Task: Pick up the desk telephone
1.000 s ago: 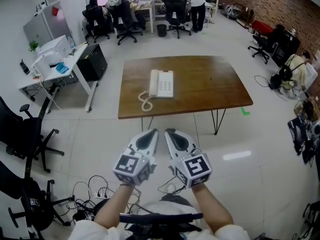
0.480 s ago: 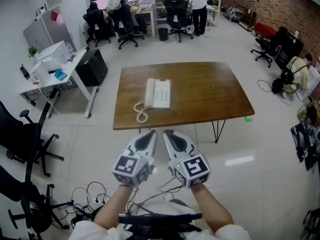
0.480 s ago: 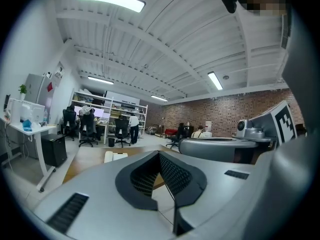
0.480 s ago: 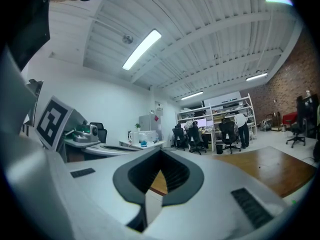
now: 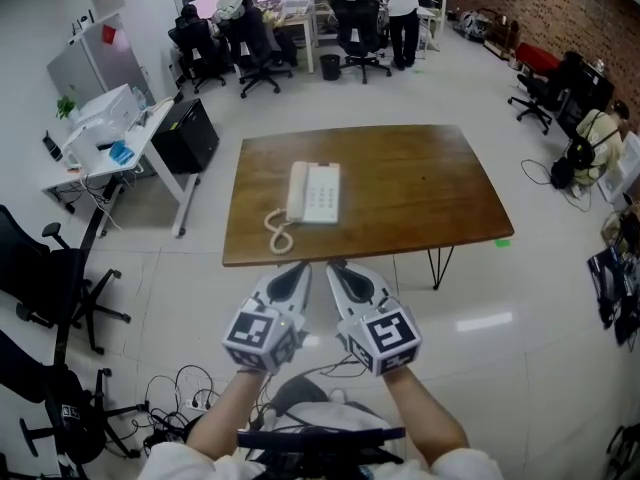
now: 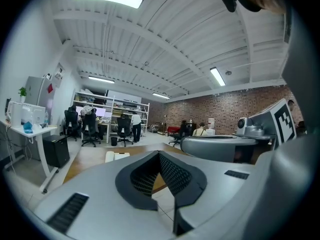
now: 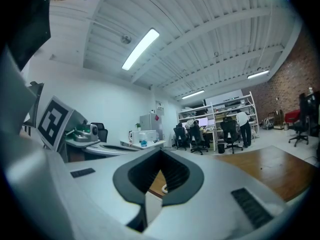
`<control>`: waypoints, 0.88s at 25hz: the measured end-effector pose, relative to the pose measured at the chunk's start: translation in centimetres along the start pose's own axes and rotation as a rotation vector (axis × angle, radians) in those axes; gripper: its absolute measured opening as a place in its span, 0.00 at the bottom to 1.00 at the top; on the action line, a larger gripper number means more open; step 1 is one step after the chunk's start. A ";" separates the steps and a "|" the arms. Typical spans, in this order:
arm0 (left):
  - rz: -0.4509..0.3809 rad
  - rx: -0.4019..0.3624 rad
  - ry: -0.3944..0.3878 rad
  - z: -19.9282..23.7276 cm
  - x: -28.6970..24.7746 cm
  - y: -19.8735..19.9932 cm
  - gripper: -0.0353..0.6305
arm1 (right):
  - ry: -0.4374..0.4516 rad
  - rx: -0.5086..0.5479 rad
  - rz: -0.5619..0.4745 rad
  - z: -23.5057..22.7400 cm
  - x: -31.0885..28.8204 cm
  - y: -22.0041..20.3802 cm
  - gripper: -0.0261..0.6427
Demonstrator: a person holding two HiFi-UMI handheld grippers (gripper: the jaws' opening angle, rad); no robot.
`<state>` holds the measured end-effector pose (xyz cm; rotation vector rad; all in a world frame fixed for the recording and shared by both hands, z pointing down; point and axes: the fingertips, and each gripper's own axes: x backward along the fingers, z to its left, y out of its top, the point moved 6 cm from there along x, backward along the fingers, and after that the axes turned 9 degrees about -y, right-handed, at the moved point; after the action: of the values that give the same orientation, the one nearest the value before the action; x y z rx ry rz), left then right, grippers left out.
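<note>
A white desk telephone (image 5: 313, 192) with a coiled cord (image 5: 277, 232) lies on the left half of a brown wooden table (image 5: 420, 188). In the left gripper view the telephone (image 6: 116, 156) shows small, far ahead past the jaws. My left gripper (image 5: 300, 270) and right gripper (image 5: 338, 268) are held side by side over the floor, just short of the table's near edge and pointing at it. Both are shut, with nothing between the jaws. The right gripper view shows a bit of the cord (image 7: 164, 188) through its jaw gap.
The table stands on thin black legs (image 5: 437, 265) on a pale tiled floor. A white side desk (image 5: 110, 133) with a black box (image 5: 188, 123) is at the left. Black office chairs (image 5: 40, 268) stand at the left, cables (image 5: 190, 383) lie on the floor near my feet, and people work at desks (image 5: 300, 8) at the back.
Both grippers and my view have come closer to the table; its near edge has slid down the picture towards the jaw tips. The telephone has not moved on the table.
</note>
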<state>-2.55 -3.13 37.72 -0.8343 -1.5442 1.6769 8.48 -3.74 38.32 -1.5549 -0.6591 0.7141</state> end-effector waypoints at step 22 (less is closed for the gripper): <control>0.006 0.068 -0.006 5.0 -5.7 -1.3 0.05 | -0.031 0.005 0.066 -4.3 -6.0 -1.2 0.04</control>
<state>-3.48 -10.58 39.40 -0.8001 -1.4812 1.7278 7.89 -10.94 40.20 -1.5698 -0.6312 0.7902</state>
